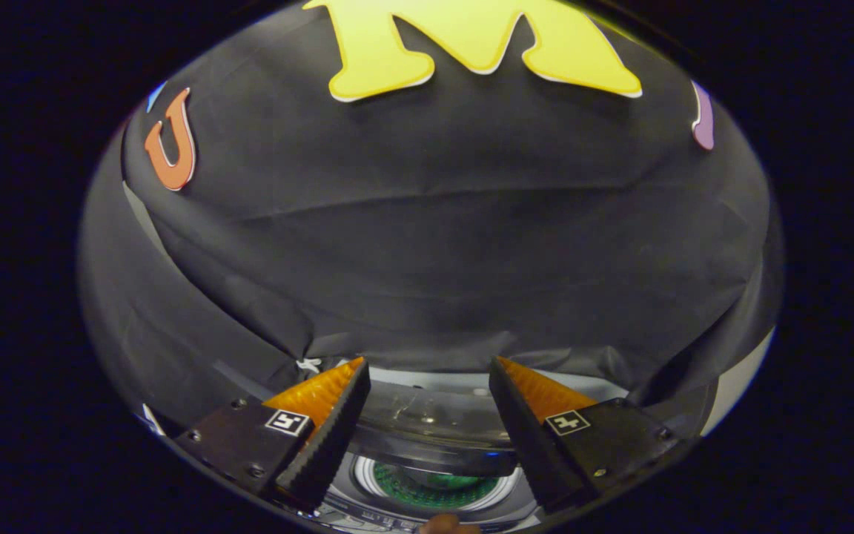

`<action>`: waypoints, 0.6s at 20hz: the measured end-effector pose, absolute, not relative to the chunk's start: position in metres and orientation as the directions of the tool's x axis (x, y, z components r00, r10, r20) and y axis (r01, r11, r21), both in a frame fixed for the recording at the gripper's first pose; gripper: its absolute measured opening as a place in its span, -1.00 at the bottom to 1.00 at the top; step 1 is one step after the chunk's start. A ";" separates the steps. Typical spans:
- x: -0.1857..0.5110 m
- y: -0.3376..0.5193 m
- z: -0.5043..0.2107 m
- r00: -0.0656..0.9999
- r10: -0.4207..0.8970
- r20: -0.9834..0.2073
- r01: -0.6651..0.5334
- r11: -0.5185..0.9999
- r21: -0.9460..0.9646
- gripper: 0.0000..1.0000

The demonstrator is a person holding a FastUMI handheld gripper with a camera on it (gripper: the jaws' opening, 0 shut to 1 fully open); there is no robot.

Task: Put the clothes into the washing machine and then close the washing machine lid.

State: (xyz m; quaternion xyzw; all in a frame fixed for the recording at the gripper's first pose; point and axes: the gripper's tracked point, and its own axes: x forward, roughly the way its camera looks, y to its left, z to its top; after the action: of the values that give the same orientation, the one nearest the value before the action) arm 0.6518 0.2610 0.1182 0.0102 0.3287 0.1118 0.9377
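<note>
fingers: the gripper (428, 386) is held with its two fingers spread wide apart and nothing between them; they grip no cloth and touch nothing

just below the fingers: the washing machine (427, 512) sits under and slightly ahead of the tips, seen from above; its round drum opening (431, 489) lies in the gap between the two fingers

drum contents: something green with a dotted or mesh look shows inside the drum; whether it is a piece of the clothes or part of the tub itself i cannot tell

near edge: a small rounded brownish shape (448, 525) peeks up at the nearest edge of the machine; too little of it is visible to name

lid: the clear lid (427, 415) stands raised just beyond the drum opening, between the fingertips, with glare and scuffs on it; it is not down over the drum

far: the black cloth wall (427, 245) of the booth hangs close behind the machine, creased and draped down to its back edge

progress: judging from the bare fingers and the green inside, the loading may be partly or wholly done, though that is uncertain; the lid is plainly open, so closing it is left to do

next need: as a judgement, the fingers would have to reach past the opening to the raised lid and bring it down
</note>
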 end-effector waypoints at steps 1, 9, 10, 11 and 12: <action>0.653 0.261 0.118 0.765 0.218 -0.606 -0.206 0.974 0.090 1.00; 0.654 0.262 0.120 0.794 0.222 -0.565 -0.216 0.973 0.079 1.00; 0.655 0.262 0.120 0.798 0.223 -0.559 -0.218 0.973 0.077 1.00; 0.655 0.262 0.121 0.804 0.225 -0.551 -0.221 0.972 0.074 1.00; 0.657 0.262 0.122 0.812 0.226 -0.538 -0.224 0.972 0.070 1.00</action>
State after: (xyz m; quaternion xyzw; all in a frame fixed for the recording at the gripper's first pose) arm 0.6568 0.2620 0.1218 0.0018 0.2829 0.1183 0.9518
